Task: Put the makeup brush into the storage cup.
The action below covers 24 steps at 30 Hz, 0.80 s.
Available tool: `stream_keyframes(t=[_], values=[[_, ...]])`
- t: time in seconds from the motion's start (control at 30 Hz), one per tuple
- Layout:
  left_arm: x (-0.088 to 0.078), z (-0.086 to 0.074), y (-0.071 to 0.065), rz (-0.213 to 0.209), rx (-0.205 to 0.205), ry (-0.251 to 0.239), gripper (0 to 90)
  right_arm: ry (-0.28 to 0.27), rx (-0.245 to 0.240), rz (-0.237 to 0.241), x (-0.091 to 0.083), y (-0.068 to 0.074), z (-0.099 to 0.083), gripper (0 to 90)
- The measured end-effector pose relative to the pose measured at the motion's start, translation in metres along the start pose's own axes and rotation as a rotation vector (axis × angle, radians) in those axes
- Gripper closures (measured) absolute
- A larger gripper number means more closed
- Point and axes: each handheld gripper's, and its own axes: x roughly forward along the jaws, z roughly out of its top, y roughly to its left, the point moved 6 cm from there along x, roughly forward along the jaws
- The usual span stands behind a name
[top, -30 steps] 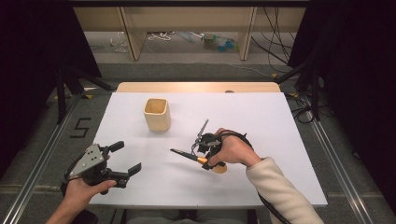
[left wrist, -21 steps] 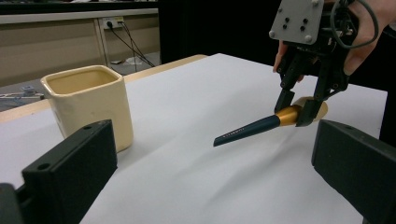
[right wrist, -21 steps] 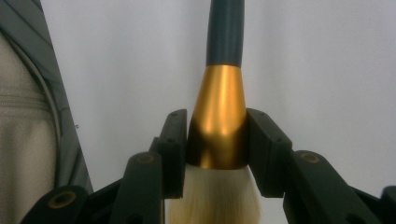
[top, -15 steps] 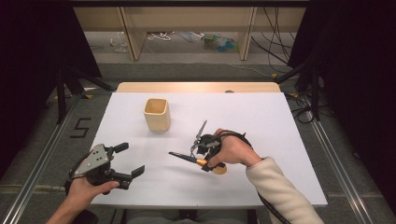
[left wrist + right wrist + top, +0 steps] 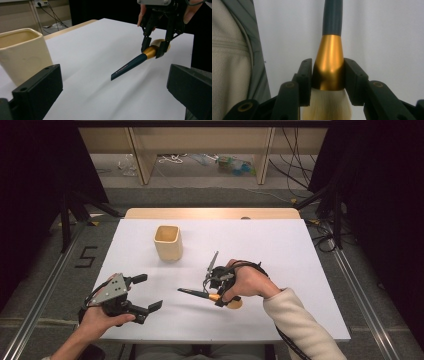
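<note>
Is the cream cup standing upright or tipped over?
Upright: the cream cup stands on its base on the white table, its open mouth facing up.

High view: looks forward and down on your table (image 5: 300,250). Left gripper view: low, facing across toward your brush (image 5: 132,65). Right gripper view: very close on that brush (image 5: 329,60), shared by all.

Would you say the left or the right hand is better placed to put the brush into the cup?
Right, probably: the right gripper already clamps the brush at its gold collar, while the left gripper is open, holding nothing.
</note>
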Motion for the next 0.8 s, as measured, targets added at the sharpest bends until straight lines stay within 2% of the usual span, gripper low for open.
stream_keyframes(t=[0.07,0.17,0.2,0.23,0.3,0.37,0.43,0.5,0.53,0.57,0.6,0.63,0.7,0.73,0.77,0.8], values=[[0.005,-0.001,-0.002,-0.018,-0.002,0.007,0.1,0.005,-0.014,0.014,0.0,0.001,0.0,61.9],[0.01,-0.001,-0.004,-0.044,0.03,0.029,0.2,0.017,-0.013,0.02,-0.001,0.004,0.0,61.9],[0.013,-0.002,-0.006,-0.05,0.01,0.027,0.2,0.019,-0.018,0.021,-0.001,0.005,0.001,61.9],[0.014,-0.001,-0.006,-0.053,0.026,0.035,0.2,0.023,-0.004,0.03,-0.001,0.007,0.002,61.9],[0.017,-0.001,-0.008,-0.068,0.037,0.043,0.3,0.02,-0.04,0.028,-0.001,0.006,0.002,61.9],[0.021,-0.002,-0.01,-0.089,0.048,0.051,0.5,0.038,-0.019,0.036,-0.001,0.01,0.003,61.9],[0.023,-0.003,-0.013,-0.095,0.036,0.056,0.5,0.038,-0.021,0.033,-0.001,0.01,0.003,61.9],[0.026,-0.003,-0.013,-0.111,0.063,0.066,0.7,0.036,-0.04,0.036,-0.001,0.01,0.004,61.9],[0.026,-0.004,-0.014,-0.104,0.051,0.075,0.7,0.035,-0.038,0.039,-0.001,0.011,0.004,61.9],[0.028,-0.004,-0.014,-0.119,0.059,0.069,0.9,0.045,-0.019,0.038,-0.002,0.013,0.005,61.9],[0.029,-0.004,-0.015,-0.113,0.052,0.077,1.0,0.044,-0.027,0.039,-0.002,0.013,0.005,61.9],[0.03,-0.004,-0.015,-0.128,0.073,0.076,1.1,0.039,-0.031,0.04,-0.001,0.014,0.006,61.9],[0.032,-0.005,-0.017,-0.126,0.055,0.086,1.3,0.037,-0.045,0.04,-0.002,0.014,0.007,61.9],[0.033,-0.005,-0.017,-0.14,0.07,0.082,1.5,0.04,-0.041,0.04,-0.002,0.015,0.007,61.9],[0.033,-0.005,-0.018,-0.131,0.056,0.092,1.7,0.039,-0.045,0.038,-0.002,0.015,0.008,61.9],[0.034,-0.005,-0.017,-0.143,0.076,0.091,1.9,0.047,-0.036,0.039,-0.003,0.017,0.008,61.9]])
